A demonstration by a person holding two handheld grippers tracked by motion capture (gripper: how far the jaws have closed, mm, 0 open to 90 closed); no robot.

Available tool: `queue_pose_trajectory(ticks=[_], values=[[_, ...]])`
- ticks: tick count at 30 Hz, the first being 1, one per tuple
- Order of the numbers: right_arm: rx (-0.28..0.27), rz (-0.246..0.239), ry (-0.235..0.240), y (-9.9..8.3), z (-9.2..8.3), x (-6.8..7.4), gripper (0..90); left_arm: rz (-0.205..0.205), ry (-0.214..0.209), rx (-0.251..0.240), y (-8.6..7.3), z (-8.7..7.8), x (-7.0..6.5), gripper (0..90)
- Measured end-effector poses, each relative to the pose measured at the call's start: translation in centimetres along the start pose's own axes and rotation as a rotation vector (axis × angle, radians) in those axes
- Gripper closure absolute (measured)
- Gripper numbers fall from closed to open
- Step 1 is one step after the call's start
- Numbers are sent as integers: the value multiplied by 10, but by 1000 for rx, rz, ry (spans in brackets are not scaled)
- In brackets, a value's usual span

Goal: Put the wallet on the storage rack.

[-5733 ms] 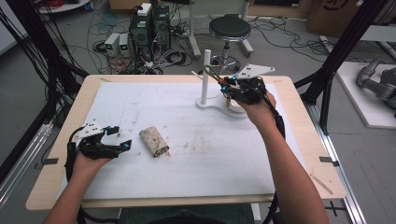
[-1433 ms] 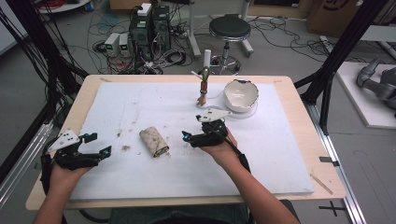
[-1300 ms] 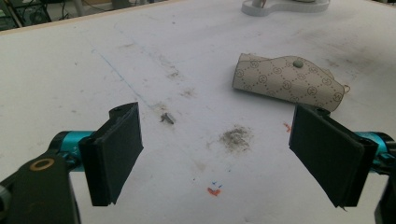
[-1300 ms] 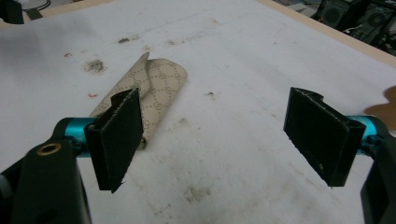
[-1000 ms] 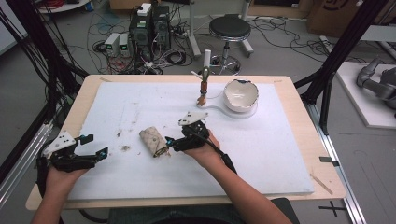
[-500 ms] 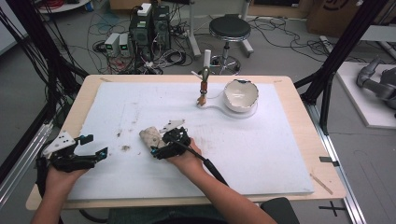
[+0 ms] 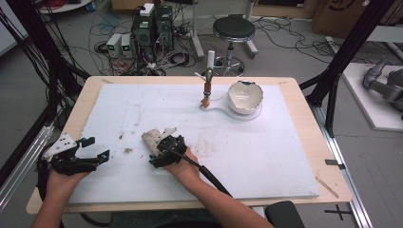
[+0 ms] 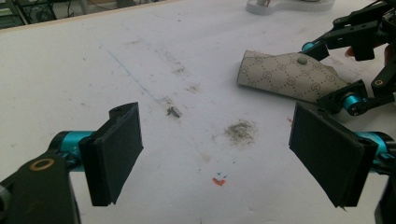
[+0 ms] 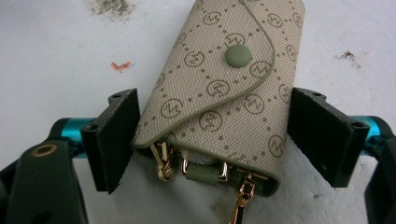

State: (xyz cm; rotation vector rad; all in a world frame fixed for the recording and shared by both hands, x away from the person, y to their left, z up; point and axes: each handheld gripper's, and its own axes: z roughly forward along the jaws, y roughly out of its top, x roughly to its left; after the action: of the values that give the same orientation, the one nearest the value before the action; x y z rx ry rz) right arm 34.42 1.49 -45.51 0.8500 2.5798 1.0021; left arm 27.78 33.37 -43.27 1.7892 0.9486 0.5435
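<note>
- Straddling the key pouch [image 9: 224, 93] now, my right gripper [image 7: 164, 151] has crossed from the table's centre; jaws spread, not clamped.
- Pouch lies at the sheet's [image 7: 266, 152] 8 o'clock.
- Left gripper [image 7: 78, 156] waits released, at the pouch's 9 o'clock.
- Squeezing should come next.

Beige woven-fabric key pouch with olive trim and snap button [image 9: 229, 93]: repeated printed monogram, a letter "M" inside a circle, joined by dotted diagonal lines across the flap and body; same circled marks show in the left gripper view [image 8: 289, 77]. No other legible text.
</note>
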Motion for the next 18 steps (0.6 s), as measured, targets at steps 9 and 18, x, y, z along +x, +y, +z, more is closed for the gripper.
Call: queue_pose_trajectory(ticks=[9,18], values=[[-10,-24,3,-1,-5,-1,346,2,-1,1,0,0,0,172],[-21,-57,-3,0,-12,-5,369,0,-3,1,0,1,0,172]])
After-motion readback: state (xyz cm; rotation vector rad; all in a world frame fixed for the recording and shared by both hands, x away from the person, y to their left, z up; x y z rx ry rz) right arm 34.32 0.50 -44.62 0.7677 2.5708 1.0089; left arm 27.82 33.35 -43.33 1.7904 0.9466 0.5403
